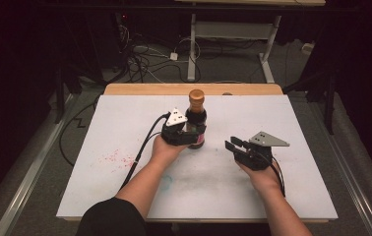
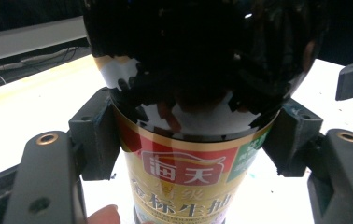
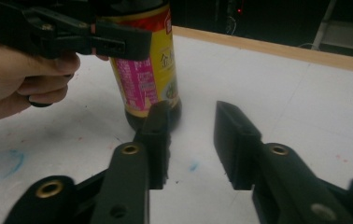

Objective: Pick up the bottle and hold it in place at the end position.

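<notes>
A dark sauce bottle (image 1: 196,118) with a brown cap and a yellow and red label stands upright near the middle of the white table. My left gripper (image 1: 190,132) is shut on the bottle's body, one pad pressed on each side of the label (image 2: 184,172). In the right gripper view the bottle (image 3: 149,79) stands on the board with the left gripper clamped across it. My right gripper (image 1: 233,146) rests low on the table to the bottle's right, open, nothing between its fingers (image 3: 191,140), and points toward the bottle.
The white board (image 1: 125,123) carries red specks at the left and a faint blue smudge near the front. A wooden strip (image 1: 139,89) borders the far edge. Cables and a desk frame (image 1: 233,29) lie on the floor beyond.
</notes>
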Demonstrator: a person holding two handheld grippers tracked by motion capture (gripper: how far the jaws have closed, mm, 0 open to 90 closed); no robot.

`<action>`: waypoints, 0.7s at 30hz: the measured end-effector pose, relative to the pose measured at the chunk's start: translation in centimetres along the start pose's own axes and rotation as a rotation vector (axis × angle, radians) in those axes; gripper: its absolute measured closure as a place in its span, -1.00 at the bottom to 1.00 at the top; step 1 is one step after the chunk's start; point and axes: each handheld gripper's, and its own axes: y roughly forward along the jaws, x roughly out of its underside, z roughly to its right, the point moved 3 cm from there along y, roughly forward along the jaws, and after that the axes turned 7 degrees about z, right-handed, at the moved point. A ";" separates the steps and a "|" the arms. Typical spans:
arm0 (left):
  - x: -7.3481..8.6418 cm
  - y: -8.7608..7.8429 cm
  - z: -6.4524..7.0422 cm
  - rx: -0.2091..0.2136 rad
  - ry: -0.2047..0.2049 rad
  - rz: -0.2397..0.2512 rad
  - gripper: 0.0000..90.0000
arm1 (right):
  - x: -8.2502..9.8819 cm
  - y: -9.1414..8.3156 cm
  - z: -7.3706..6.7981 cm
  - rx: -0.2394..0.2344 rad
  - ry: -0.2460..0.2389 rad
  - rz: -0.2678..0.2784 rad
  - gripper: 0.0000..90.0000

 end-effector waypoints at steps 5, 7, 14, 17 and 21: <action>0.0 0.0 0.0 -0.003 0.004 -0.001 -0.36 | -0.8 0.2 -0.1 0.000 -0.014 0.008 0.76; 0.0 0.0 0.1 -0.004 0.004 0.000 -0.36 | -1.1 0.3 -0.1 0.002 -0.022 0.012 0.85; 0.0 0.0 0.1 -0.006 0.003 0.000 -0.36 | -2.3 0.6 -0.4 -0.007 -0.025 0.023 1.00; 0.0 0.0 0.1 -0.007 0.004 -0.001 -0.36 | -3.0 0.7 -0.5 -0.013 -0.032 0.030 1.00; 0.0 0.0 0.0 -0.006 0.001 0.000 -0.36 | -4.0 1.1 -0.6 -0.023 -0.040 0.042 1.00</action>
